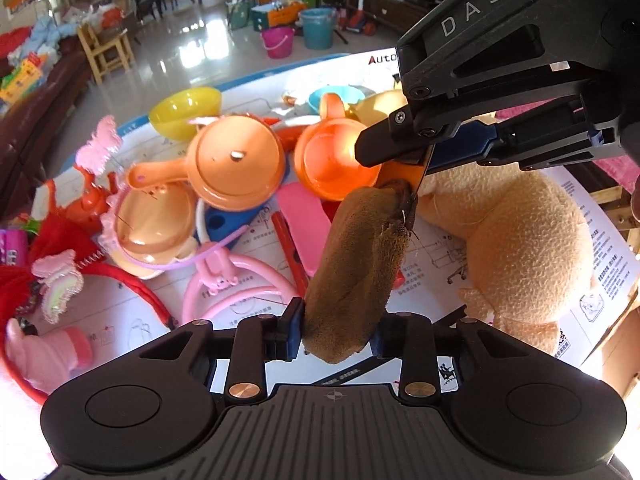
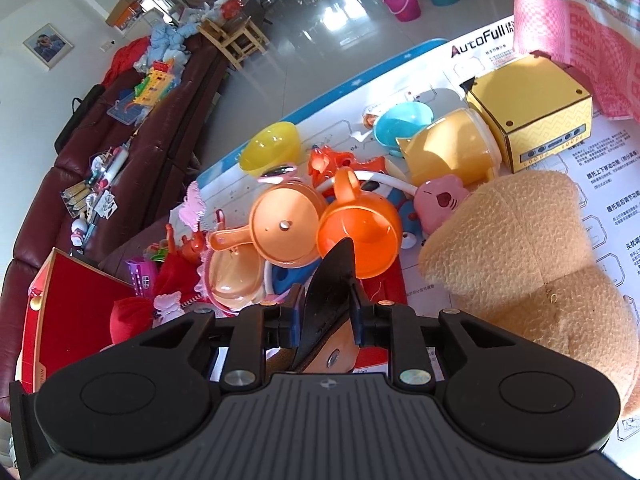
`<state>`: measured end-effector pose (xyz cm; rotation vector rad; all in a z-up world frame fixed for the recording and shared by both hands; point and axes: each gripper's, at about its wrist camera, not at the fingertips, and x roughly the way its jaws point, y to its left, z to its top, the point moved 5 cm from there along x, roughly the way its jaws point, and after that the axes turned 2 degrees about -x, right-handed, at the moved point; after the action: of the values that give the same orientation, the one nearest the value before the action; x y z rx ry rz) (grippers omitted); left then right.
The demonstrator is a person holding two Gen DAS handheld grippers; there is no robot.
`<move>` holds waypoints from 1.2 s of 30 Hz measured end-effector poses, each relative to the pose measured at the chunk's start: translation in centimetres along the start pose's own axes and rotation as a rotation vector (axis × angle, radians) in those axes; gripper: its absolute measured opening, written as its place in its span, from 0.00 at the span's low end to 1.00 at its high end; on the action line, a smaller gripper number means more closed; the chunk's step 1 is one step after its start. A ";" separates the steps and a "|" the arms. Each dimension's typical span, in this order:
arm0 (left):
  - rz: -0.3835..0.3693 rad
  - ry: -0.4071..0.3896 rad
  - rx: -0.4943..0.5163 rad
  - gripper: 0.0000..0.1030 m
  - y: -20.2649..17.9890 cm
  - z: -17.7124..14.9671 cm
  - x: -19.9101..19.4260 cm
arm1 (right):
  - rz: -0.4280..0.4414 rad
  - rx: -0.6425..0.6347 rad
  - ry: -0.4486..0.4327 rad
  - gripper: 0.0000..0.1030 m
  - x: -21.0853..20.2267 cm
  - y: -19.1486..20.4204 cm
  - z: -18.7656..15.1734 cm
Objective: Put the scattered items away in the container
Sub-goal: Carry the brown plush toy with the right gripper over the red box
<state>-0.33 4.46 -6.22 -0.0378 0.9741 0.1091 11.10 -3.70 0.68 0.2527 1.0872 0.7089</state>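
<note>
- My left tongs (image 1: 336, 330) pinch the brown plush piece (image 1: 356, 268).
- My right tongs (image 2: 325, 316) pinch a thin black flap (image 2: 330, 292) above the toy-strewn desk (image 2: 600, 168).

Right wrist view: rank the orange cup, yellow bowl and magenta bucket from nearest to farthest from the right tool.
1. orange cup, just ahead of the right tool.
2. yellow bowl, farther back, left, on the table.
3. magenta bucket, far off on the floor.

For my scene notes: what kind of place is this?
Probably a home living room with a play area: a dark red leather sofa, a small wooden chair, and a glossy tiled floor.
</note>
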 end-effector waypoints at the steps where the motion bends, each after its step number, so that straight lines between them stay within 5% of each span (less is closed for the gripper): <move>1: 0.011 -0.009 0.003 0.30 0.0 0.1 -0.4 | 0.005 -0.001 -0.004 0.26 -0.3 0.2 0.0; 10: 0.090 -0.106 -0.026 0.30 2.4 0.9 -5.8 | 0.079 -0.121 -0.055 0.26 -3.1 5.7 0.6; 21: 0.239 -0.256 -0.263 0.32 11.9 -0.9 -15.8 | 0.229 -0.456 -0.074 0.26 -4.5 20.7 -0.4; 30: 0.423 -0.311 -0.495 0.33 21.2 -6.3 -23.2 | 0.421 -0.696 -0.004 0.27 -2.9 34.6 -5.7; 36: 0.527 -0.277 -0.650 0.34 25.7 -11.3 -26.7 | 0.564 -0.870 0.099 0.27 -1.6 42.9 -11.6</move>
<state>-27.29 27.04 9.93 -0.3540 0.6187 0.8916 -16.63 25.99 18.64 -0.2432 0.7050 1.6402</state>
